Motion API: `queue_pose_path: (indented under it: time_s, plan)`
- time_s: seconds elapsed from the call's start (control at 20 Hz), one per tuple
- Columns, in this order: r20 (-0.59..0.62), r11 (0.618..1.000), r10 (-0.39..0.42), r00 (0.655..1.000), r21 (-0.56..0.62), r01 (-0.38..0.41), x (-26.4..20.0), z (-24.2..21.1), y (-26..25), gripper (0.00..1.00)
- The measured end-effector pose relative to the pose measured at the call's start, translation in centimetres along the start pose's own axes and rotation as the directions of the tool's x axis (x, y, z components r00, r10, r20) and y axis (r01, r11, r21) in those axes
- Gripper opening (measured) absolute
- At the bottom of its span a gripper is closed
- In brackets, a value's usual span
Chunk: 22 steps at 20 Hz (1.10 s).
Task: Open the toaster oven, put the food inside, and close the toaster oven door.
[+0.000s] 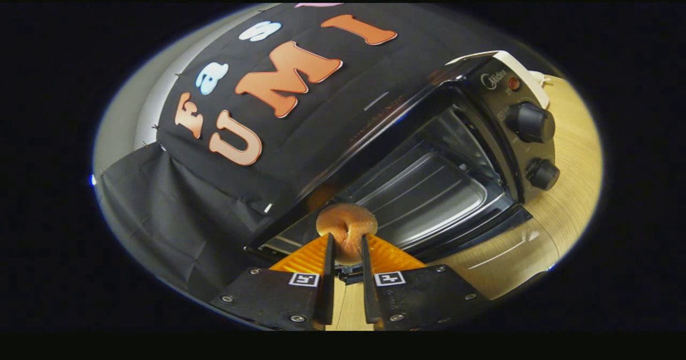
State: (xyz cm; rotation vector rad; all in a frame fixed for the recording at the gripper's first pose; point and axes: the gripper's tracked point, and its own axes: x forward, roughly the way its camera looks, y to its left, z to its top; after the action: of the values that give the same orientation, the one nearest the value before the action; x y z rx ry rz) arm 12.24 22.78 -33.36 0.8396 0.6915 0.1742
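Item 1, toaster oven point(429, 151): stands on the wooden bench point(573, 151), filling the centre and right of the frame, tilted in this view; door point(482, 226) already swung down and open, so the opening step reads as done. Item 2, baking tray point(429, 199): sits inside the cavity, bare as far as can be seen. Item 3, control panel with 2 knobs point(530, 122), at right of the frame, beside the cavity. Item 4, food: a round tan bun point(345, 226), lower centre of the frame, at the front edge of the oven opening, not yet resting on the tray. Item 5, gripper point(347, 242): fingers point(328, 255) drawn close together, 1 pressing each side of the bun, which is carried between them. Status, judged: 1 of 3 steps complete; insertion in hand, the bun at the mouth of the cavity. Outstanding: set the bun on the tray, let go, draw back, and lift the door closed.
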Motion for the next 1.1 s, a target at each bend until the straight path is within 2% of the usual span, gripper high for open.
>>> queue_pose_path:
  time_s: [0.25,0.3,0.45,0.5,0.6,0.8,0.95,1.1]
  plan:
    - [0.06,0.999,-0.015,0.998,-0.035,0.017,1.5,1.0,0.0,0.23]
    - [0.07,0.998,-0.041,0.997,-0.042,0.044,1.7,1.1,-0.3,0.24]
    - [0.12,0.991,-0.082,0.989,-0.093,0.094,1.6,1.8,-1.0,0.4]
    - [0.131,0.989,-0.083,0.988,-0.111,0.098,1.8,1.9,-1.1,0.5]
    - [0.151,0.985,-0.08,0.985,-0.142,0.102,1.1,2.2,-0.8,0.61]
    - [0.181,0.967,-0.089,0.979,-0.22,0.128,-0.1,2.6,-0.8,0.79]
    - [0.172,0.949,-0.096,0.98,-0.282,0.142,-1.9,2.1,-0.6,0.82]
    - [0.161,0.907,-0.083,0.983,-0.397,0.142,-4.6,1.5,-0.2,0.85]
